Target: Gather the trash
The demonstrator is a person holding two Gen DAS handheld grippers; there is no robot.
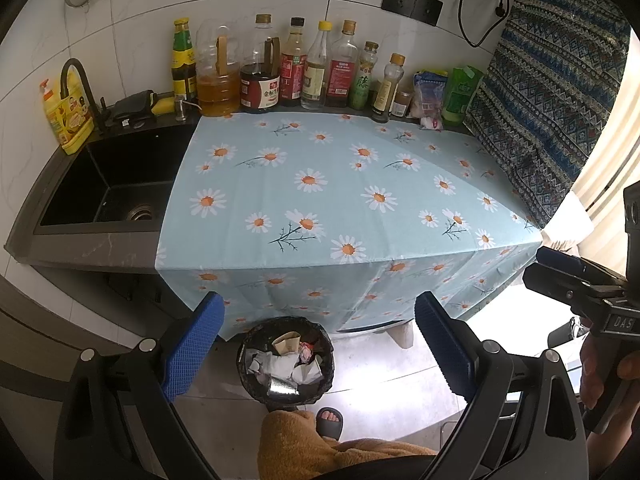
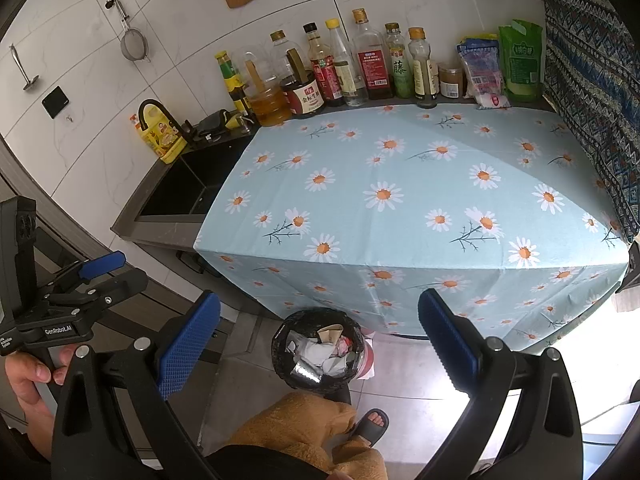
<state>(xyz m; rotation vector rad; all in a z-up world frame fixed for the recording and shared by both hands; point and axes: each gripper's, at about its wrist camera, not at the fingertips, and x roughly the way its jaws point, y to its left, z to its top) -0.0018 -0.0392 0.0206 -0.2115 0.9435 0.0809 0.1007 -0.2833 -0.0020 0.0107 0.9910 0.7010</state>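
A black-lined trash bin (image 1: 245, 346) (image 2: 280, 334) stands on the floor under the counter's front edge, holding crumpled white paper (image 1: 286, 366) (image 2: 320, 350), a brown paper piece and foil. My left gripper (image 1: 318, 308) hangs open above the bin, its blue pads (image 1: 192, 344) wide apart with nothing between them. My right gripper (image 2: 320, 308) is also open and empty above the bin. Each gripper shows at the edge of the other's view: the right gripper (image 1: 560, 272) and the left gripper (image 2: 104, 270).
The counter wears a light-blue daisy tablecloth (image 1: 340, 176) (image 2: 400, 168). A row of sauce and oil bottles (image 1: 296, 64) and bags (image 1: 460, 96) lines the back wall, with a small white packet (image 1: 432, 122) in front. A black sink (image 1: 112, 184) lies left. A slippered foot (image 1: 330, 420) stands beside the bin.
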